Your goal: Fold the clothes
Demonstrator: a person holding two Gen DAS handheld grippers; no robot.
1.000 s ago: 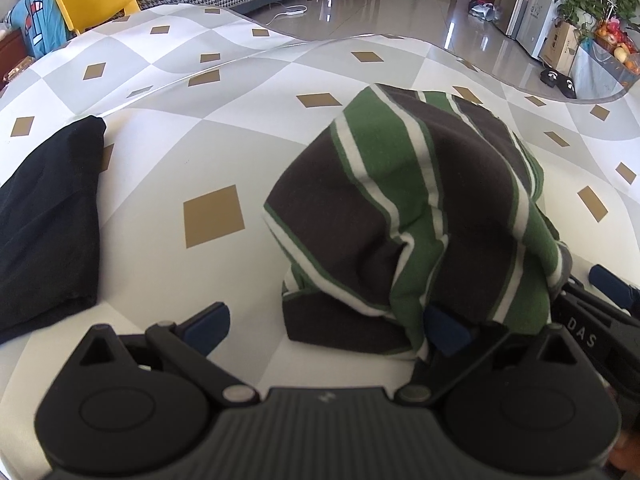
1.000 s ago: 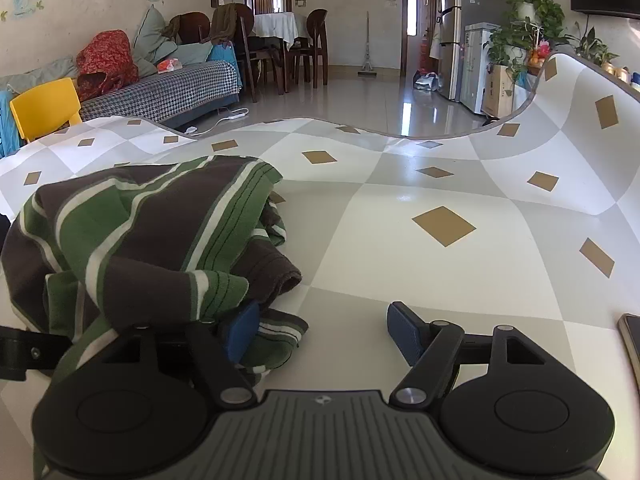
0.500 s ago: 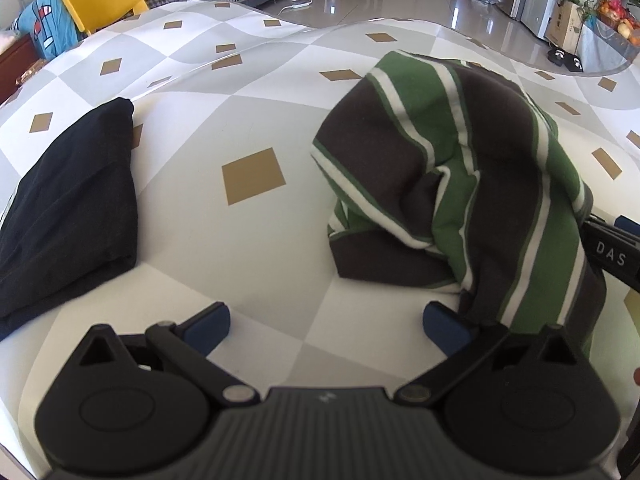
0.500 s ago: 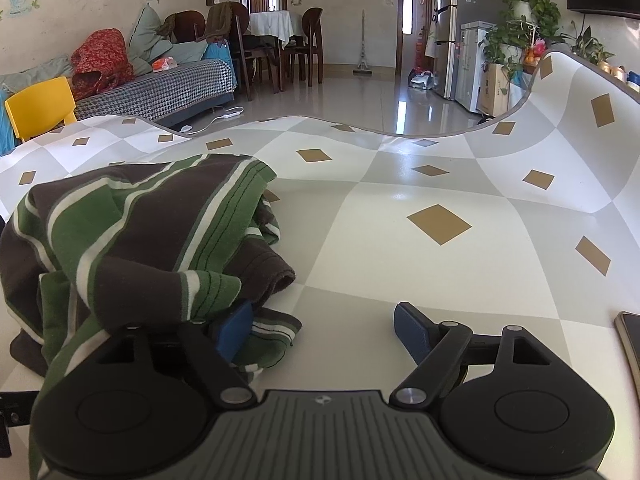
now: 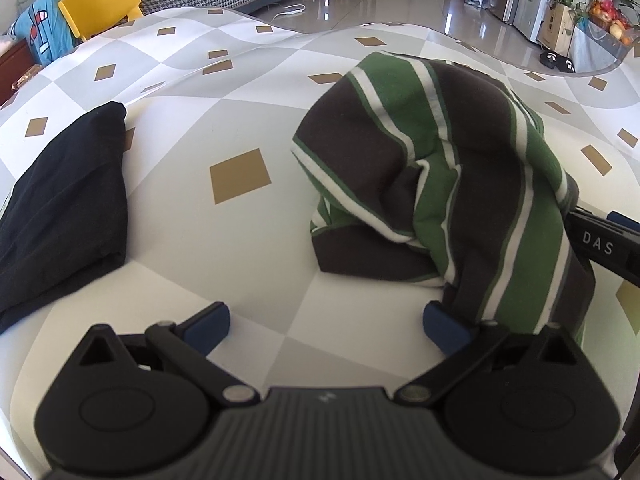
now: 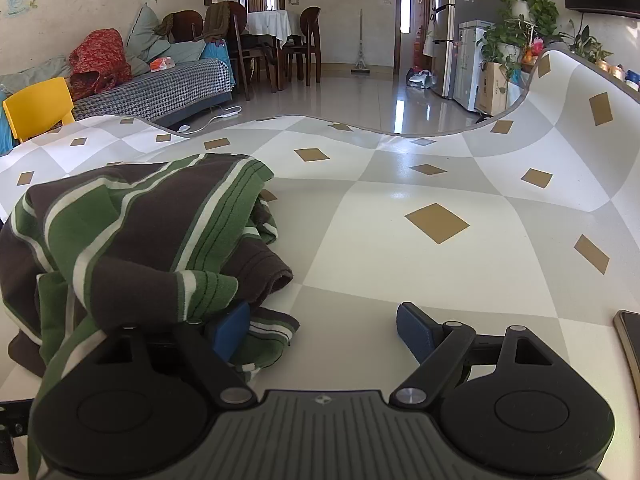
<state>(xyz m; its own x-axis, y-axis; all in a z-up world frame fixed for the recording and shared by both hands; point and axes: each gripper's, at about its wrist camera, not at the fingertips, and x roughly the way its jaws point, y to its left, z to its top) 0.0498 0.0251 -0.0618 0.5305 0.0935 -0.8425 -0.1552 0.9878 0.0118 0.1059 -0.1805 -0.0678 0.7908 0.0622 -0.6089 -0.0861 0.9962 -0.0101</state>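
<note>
Since a second ago the left gripper (image 5: 326, 326) has backed off from the striped shirt (image 5: 448, 176): its blue pad (image 5: 440, 326), earlier buried under the cloth, now shows clear at the garment's near hem, and more of the black folded garment (image 5: 68, 204) has come into view at the left. The right gripper (image 6: 324, 328) has kept its place while its jaws spread wider.

Both sets of jaws stand wide apart and grip nothing. In the right wrist view one blue pad sits tucked against a striped cuff or hem at the heap's near edge, but nothing is pinched; the other pad is over bare worktop (image 6: 400, 216).

The striped shirt lies bunched in a loose mound on the checked worktop, between the two grippers, well apart from the black garment. It looks crumpled, not yet folded.

To do this step well, I would judge that the mound first needs spreading. Each gripper should find a real edge, a hem or shoulder seam, not a fold in the middle, and close on a single layer. Pulling the two edges away from each other, low over the worktop, should flatten it. A phone-like object (image 6: 630, 344) at the right edge deserves a wide berth.
</note>
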